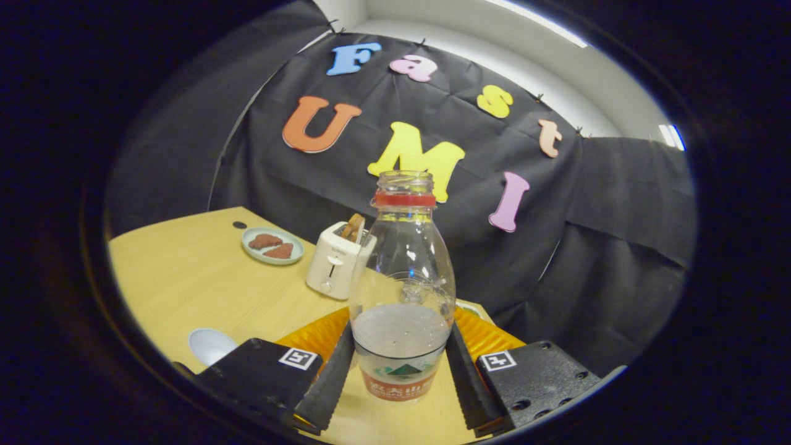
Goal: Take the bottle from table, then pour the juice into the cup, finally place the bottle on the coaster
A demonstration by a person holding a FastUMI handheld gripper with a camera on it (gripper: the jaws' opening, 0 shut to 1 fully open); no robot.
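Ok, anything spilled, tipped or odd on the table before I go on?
Nothing stands out. The bottle is upright between the claw fingers, which press its sides, cap off, liquid level. No puddle on the table. The toaster and plate sit upright beyond; the orange coaster lies flat behind the bottle.

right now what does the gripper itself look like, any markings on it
The gripper has two long fingers with ribbed, toothed inner faces. Each runs back to a blocky black mount with a flat top. Both mounts carry a small square black-and-white tag, and the right-hand one shows round screw holes. No cables are in sight.
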